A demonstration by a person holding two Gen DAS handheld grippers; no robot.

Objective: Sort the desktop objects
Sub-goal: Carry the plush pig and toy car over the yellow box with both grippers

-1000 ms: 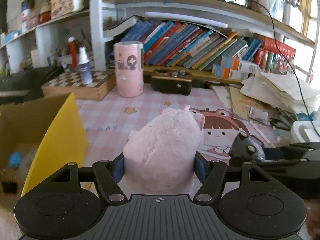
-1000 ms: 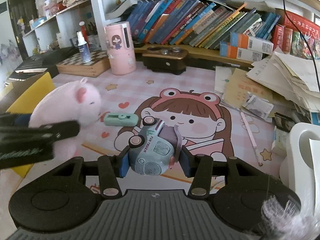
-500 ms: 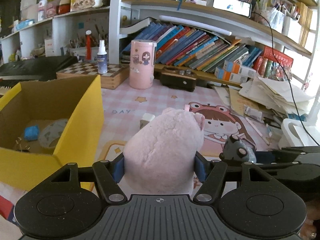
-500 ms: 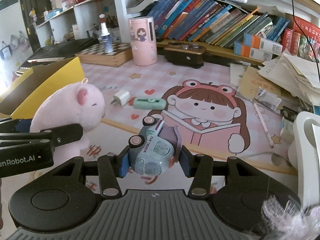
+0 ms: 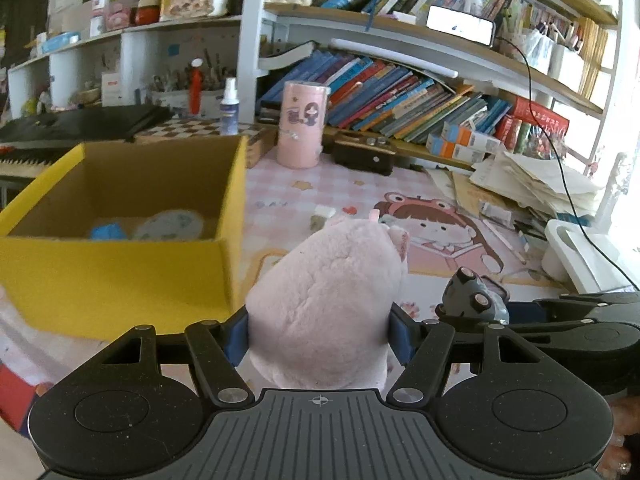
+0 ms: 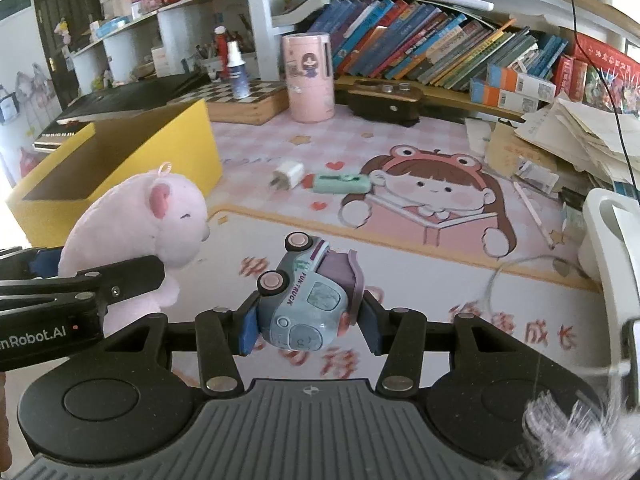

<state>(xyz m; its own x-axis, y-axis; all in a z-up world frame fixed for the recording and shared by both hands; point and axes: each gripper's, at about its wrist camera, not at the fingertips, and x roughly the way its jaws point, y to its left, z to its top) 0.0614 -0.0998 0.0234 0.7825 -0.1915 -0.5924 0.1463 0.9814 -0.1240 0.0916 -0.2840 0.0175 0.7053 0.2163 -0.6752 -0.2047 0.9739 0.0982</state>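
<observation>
My left gripper (image 5: 319, 330) is shut on a pink plush bear (image 5: 332, 280), held above the desk mat; the bear (image 6: 148, 224) also shows at the left of the right wrist view. My right gripper (image 6: 308, 320) is shut on a small blue toy truck (image 6: 308, 300) turned on its side, wheels up-left; the truck (image 5: 474, 300) appears right of the bear in the left wrist view. An open yellow cardboard box (image 5: 120, 248) stands just left of the bear, with a blue item and a round patterned item inside. A white charger plug (image 6: 289, 174) and a mint-green case (image 6: 340, 183) lie on the mat.
A pink cylinder (image 6: 308, 76), a chessboard box with a spray bottle (image 6: 236, 68) and a dark wooden holder (image 6: 384, 100) stand at the back under shelves of books. Piled papers (image 6: 580, 132) and a white stand (image 6: 612, 236) crowd the right side.
Both grippers have drawn back and to the left with their toys. The yellow box has come fully into the left wrist view and now sits close beside the bear.
</observation>
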